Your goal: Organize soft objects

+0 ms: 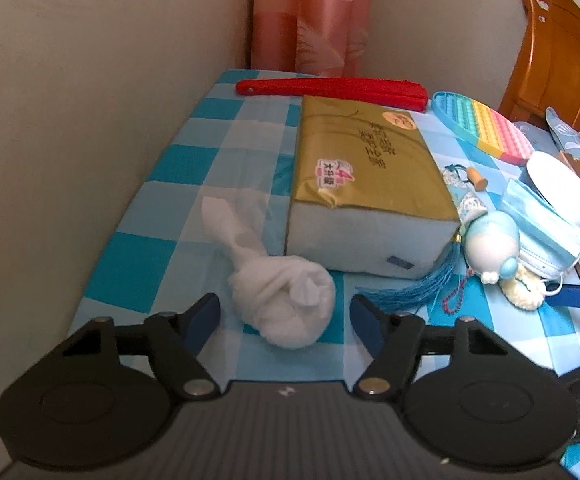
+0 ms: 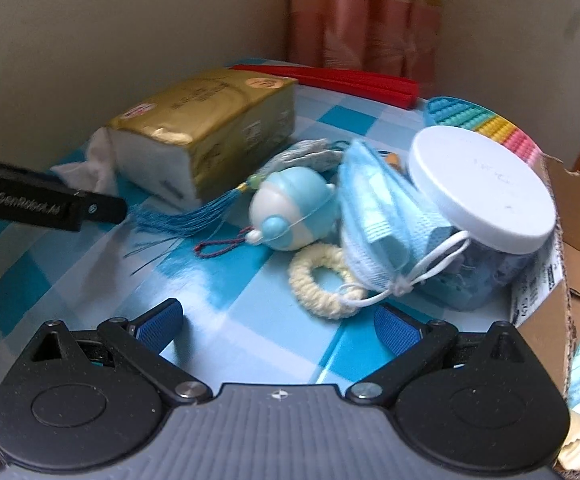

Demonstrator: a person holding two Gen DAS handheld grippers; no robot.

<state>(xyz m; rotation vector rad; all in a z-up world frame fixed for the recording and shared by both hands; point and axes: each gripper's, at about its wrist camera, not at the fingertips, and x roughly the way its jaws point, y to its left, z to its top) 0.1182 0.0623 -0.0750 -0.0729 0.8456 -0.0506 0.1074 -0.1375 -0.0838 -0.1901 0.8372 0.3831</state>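
White knotted cloth (image 1: 279, 300) is straddled by the left hand-held gripper (image 1: 283, 316), jaws apart, untouched; it could get shoved into the tissue pack (image 1: 370, 184). Right hand-held gripper (image 2: 277, 326) is spread, empty.

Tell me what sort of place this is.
Most likely a bedroom corner at home: a carved wooden headboard stands at the right, pink curtains hang in the corner, and a table with a blue checked cloth holds a tissue pack, face masks and trinkets.
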